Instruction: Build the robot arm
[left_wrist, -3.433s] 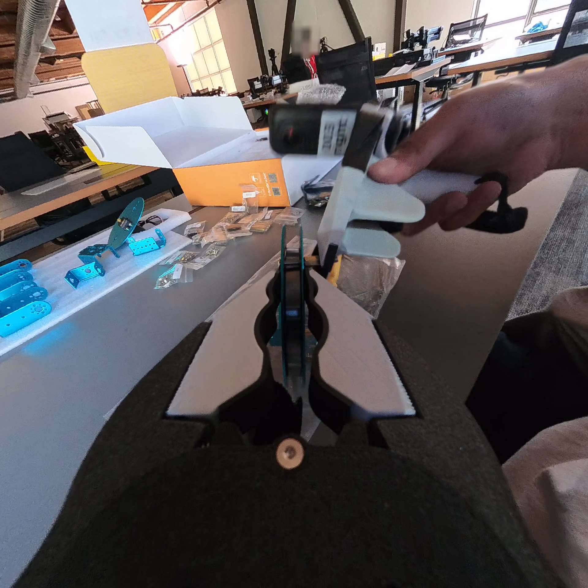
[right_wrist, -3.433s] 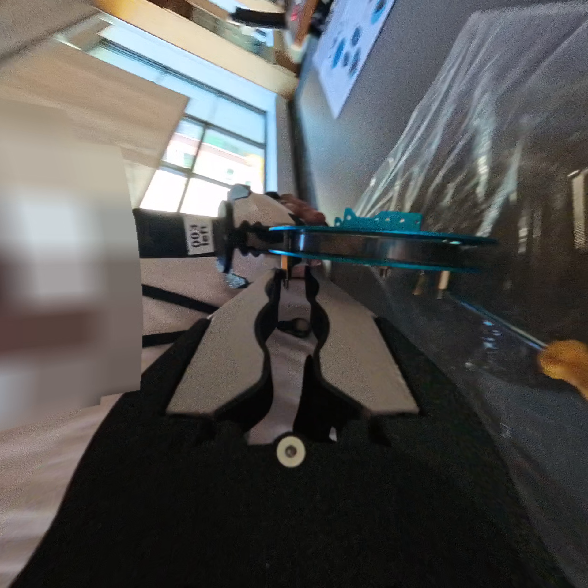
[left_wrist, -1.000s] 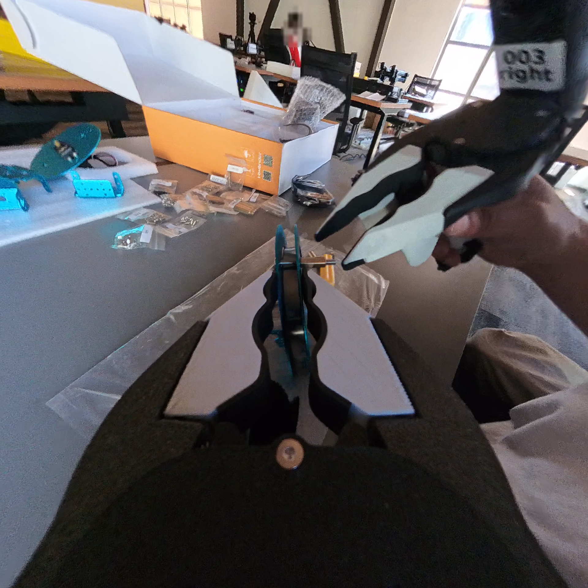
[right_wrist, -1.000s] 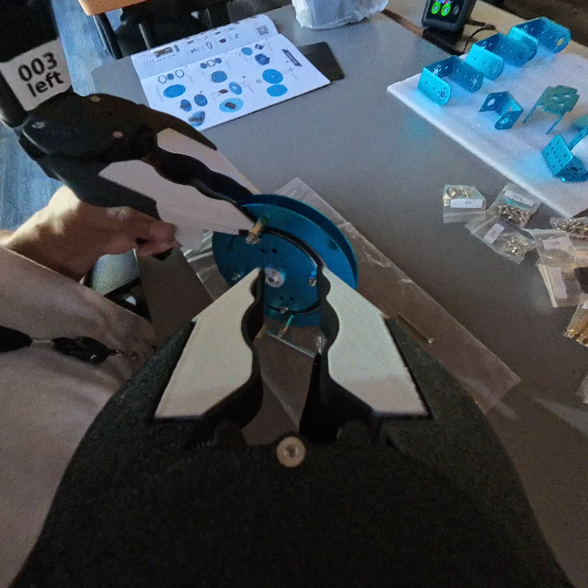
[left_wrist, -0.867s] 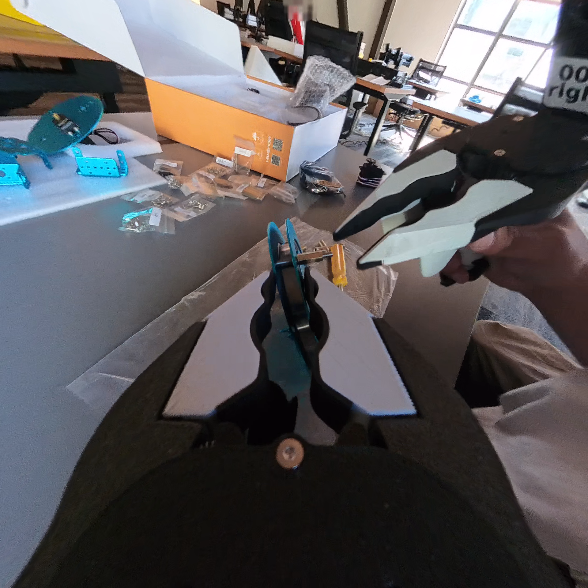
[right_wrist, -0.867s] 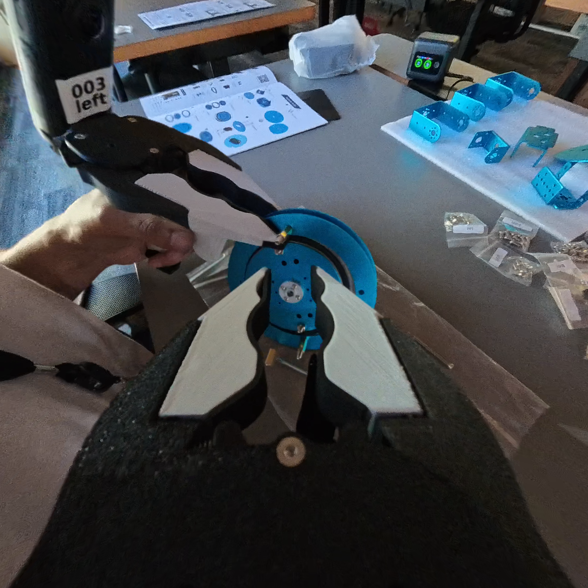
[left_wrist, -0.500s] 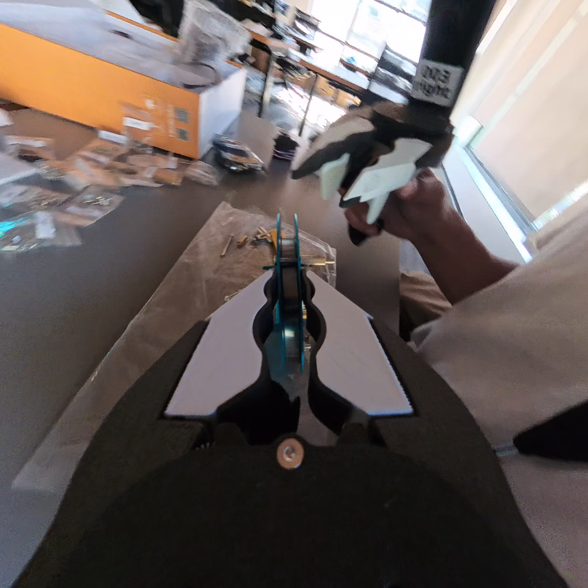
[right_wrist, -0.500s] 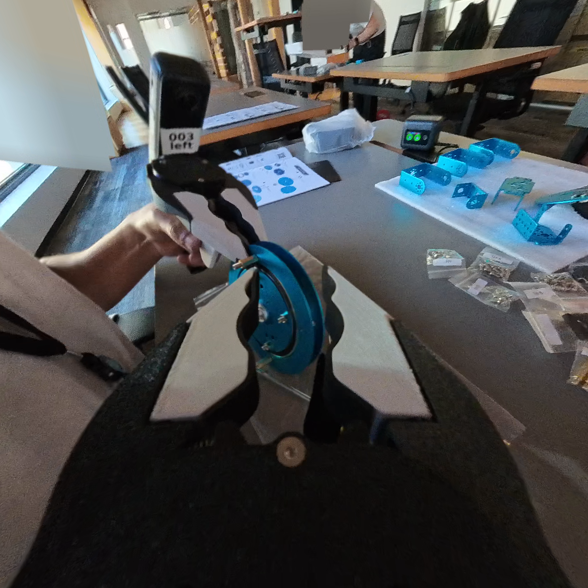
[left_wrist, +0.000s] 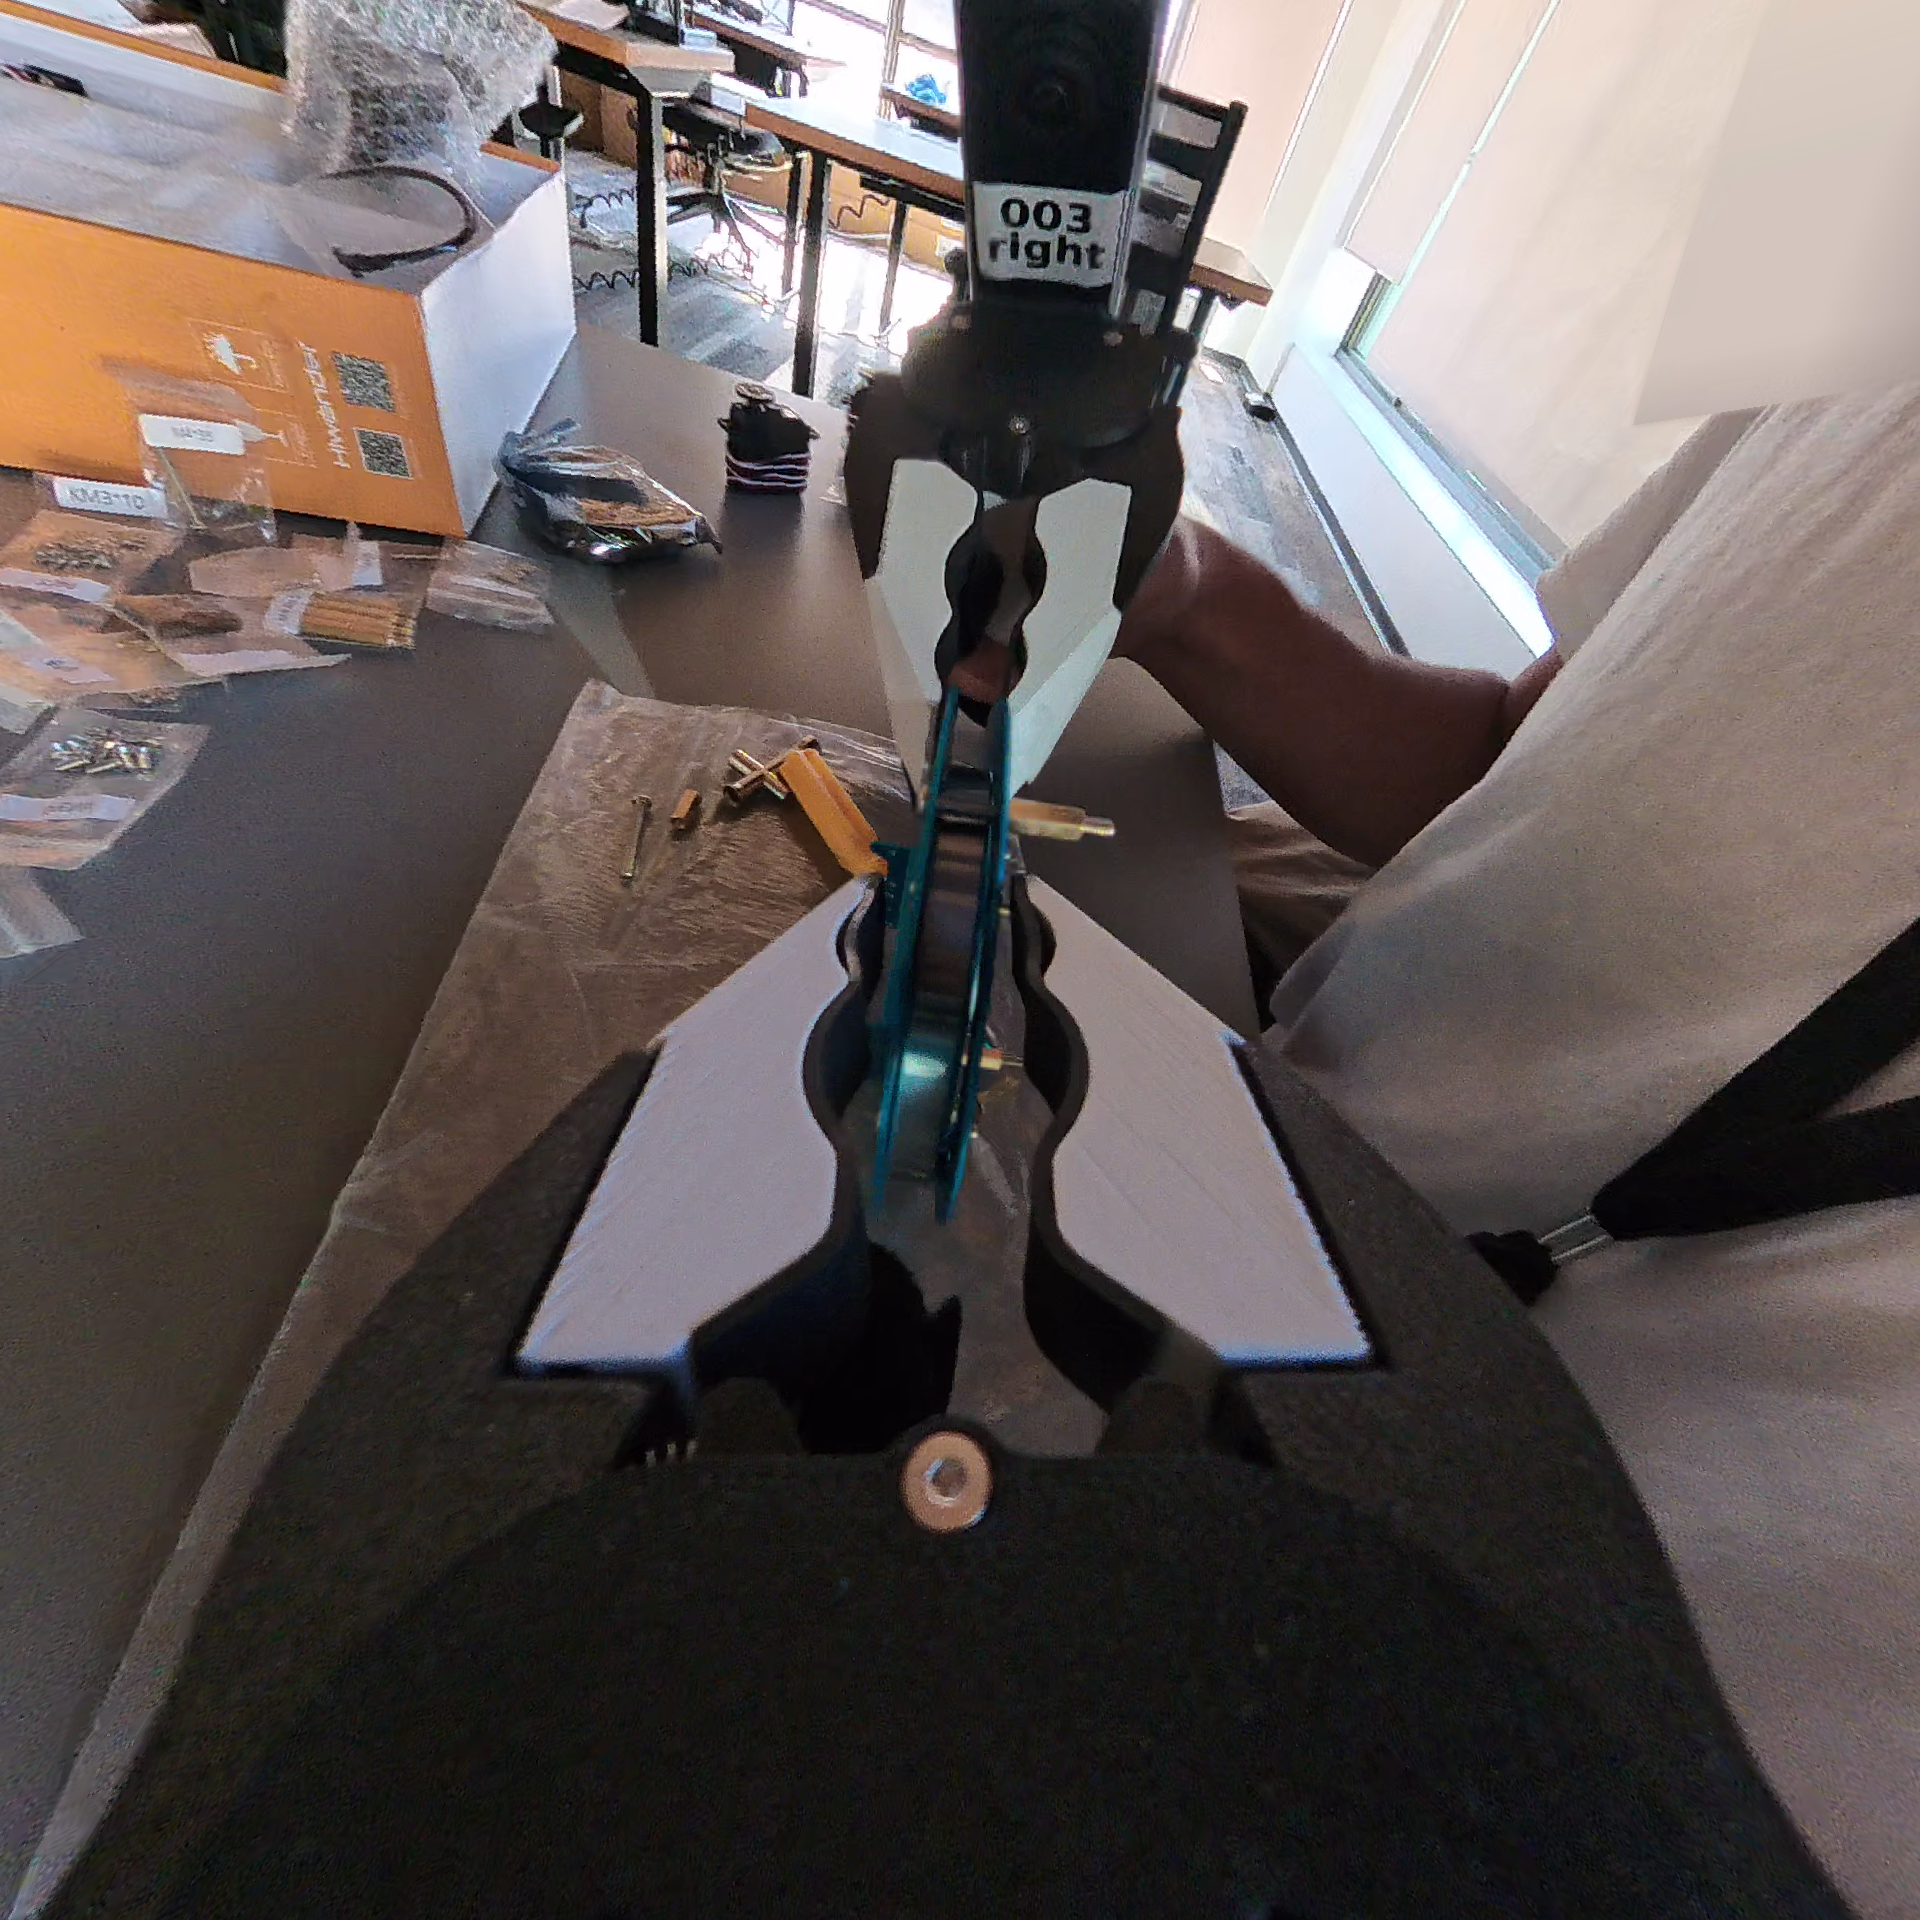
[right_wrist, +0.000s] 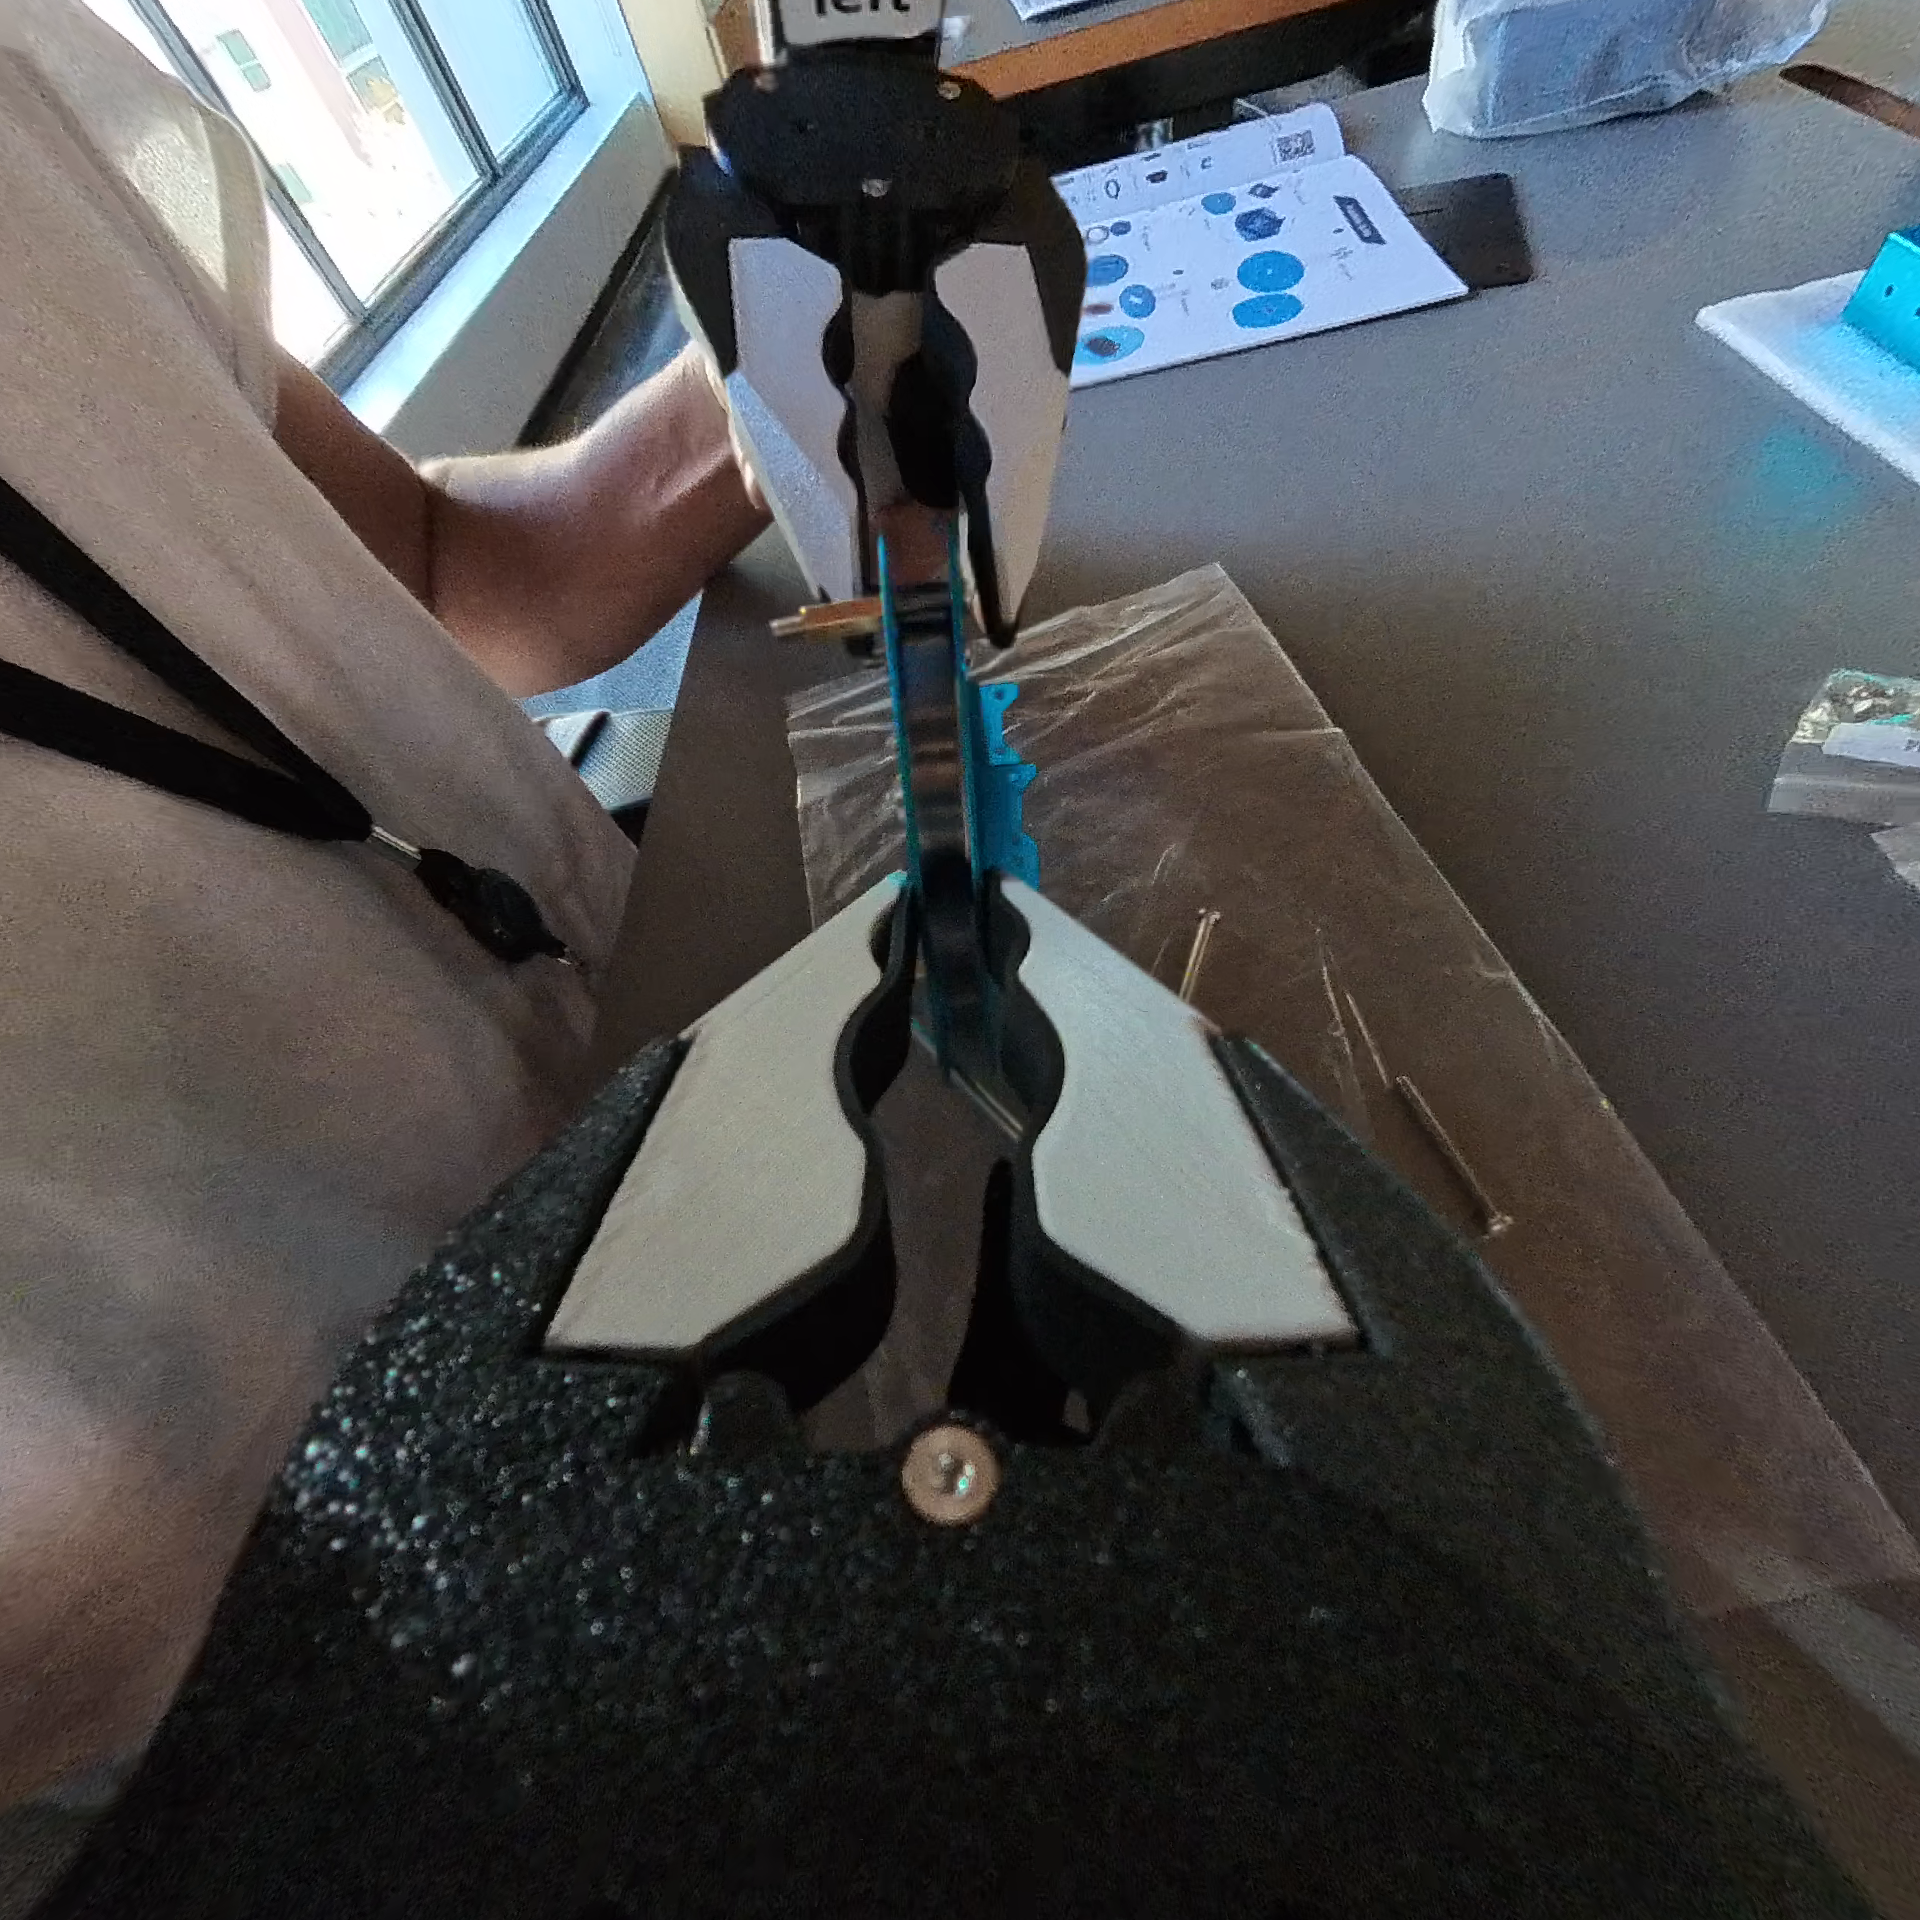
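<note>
A blue double-disc assembly (left_wrist: 935, 1039) with a black ring between its plates stands edge-on above the table. My left gripper (left_wrist: 943, 894) is shut on its near edge. My right gripper (left_wrist: 966, 769) faces it from the far side, its fingers closed on the opposite edge. A brass standoff (left_wrist: 1060, 826) sticks out of the disc's side. In the right wrist view my right gripper (right_wrist: 945, 894) clamps the disc assembly (right_wrist: 940, 769), with the left gripper (right_wrist: 930, 613) beyond it. A small blue bracket (right_wrist: 1003, 769) is fixed to the disc's side.
A clear plastic sheet (left_wrist: 665, 904) under the disc holds a yellow-handled tool (left_wrist: 826, 805) and loose screws (left_wrist: 636, 842). An orange and white box (left_wrist: 260, 364), hardware bags (left_wrist: 94, 758) and a black servo (left_wrist: 764, 447) lie beyond. A booklet (right_wrist: 1257, 270) lies farther off. A person's torso (left_wrist: 1610, 935) is close.
My right gripper, open and off to the side half a second ago, has swung round to face the left gripper and closed on the disc's far edge. My left gripper has kept its hold.
</note>
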